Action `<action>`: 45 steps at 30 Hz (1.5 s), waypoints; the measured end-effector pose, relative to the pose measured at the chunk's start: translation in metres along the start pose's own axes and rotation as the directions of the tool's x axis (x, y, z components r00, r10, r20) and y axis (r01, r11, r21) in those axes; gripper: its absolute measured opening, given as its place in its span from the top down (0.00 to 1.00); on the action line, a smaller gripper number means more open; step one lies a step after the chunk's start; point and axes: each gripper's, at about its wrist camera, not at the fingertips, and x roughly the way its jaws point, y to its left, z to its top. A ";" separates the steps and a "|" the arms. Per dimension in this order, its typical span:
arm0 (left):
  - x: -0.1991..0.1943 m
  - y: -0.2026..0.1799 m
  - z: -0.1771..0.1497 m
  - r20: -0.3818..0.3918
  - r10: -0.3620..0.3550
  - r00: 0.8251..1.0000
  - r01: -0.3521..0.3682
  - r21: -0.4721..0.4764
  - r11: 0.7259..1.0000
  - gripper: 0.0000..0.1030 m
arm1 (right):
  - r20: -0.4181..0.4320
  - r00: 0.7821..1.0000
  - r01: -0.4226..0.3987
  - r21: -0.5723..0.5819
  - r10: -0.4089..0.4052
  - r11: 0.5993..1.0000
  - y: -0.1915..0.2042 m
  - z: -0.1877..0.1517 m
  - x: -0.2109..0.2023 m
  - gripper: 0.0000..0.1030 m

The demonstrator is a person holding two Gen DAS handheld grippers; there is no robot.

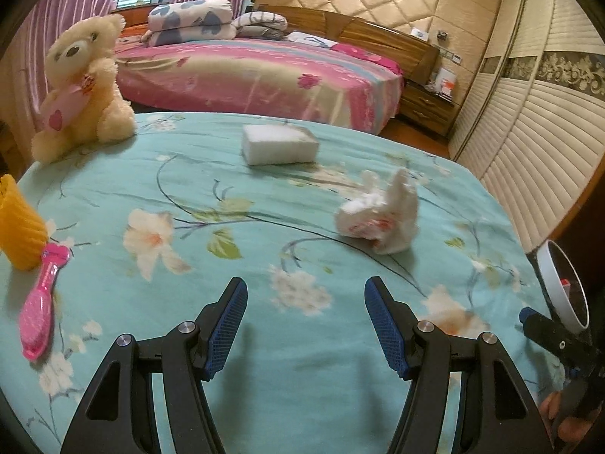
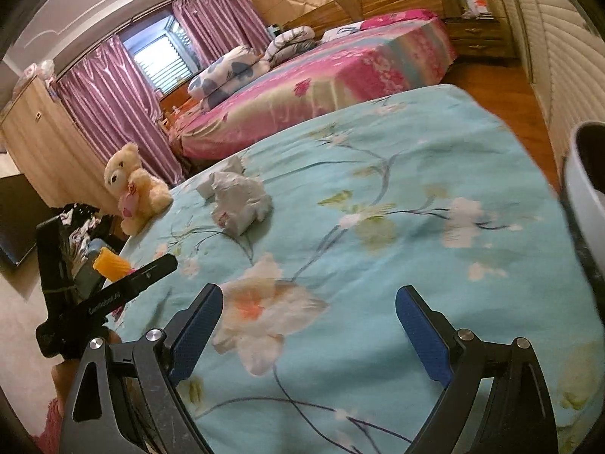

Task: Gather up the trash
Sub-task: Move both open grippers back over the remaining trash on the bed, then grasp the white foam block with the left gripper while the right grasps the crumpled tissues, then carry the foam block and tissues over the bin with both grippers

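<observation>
A crumpled white tissue wad with red print [image 1: 380, 213] [image 2: 240, 202] lies on the turquoise floral bedspread [image 1: 227, 196] [image 2: 397, 174]. My left gripper [image 1: 305, 291] hovers over the spread just short of the wad, open, with nothing between its blue pads. My right gripper [image 2: 309, 295] is also open and empty, low over the spread with the wad far ahead to its left. A white foam block [image 1: 280, 143] [image 2: 230, 168] rests beyond the wad. A white round bin [image 1: 563, 287] [image 2: 586, 189] stands off the bed's right edge.
A cream teddy bear [image 1: 83, 83] [image 2: 132, 189] sits at the far left corner. An orange ribbed cup [image 1: 19, 223] [image 2: 111, 263] and a pink hairbrush [image 1: 39, 314] lie at the left edge. A pink bed [image 1: 264, 75] and louvred wardrobe doors [image 1: 529, 132] stand beyond.
</observation>
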 end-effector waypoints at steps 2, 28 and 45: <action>0.004 0.006 0.005 0.000 0.006 1.000 -0.006 0.002 1.000 0.38 | -0.010 1.000 -0.011 -0.013 0.011 1.000 0.006 0.003 0.006 0.09; 0.128 0.042 0.106 -0.019 0.021 1.000 -0.018 0.145 0.989 0.38 | -0.063 0.996 -0.064 -0.031 0.062 0.997 0.049 0.065 0.116 0.19; 0.121 0.017 0.092 -0.006 -0.014 1.000 0.015 0.204 0.979 0.80 | -0.029 0.996 -0.088 0.015 0.089 0.996 0.027 0.058 0.095 0.61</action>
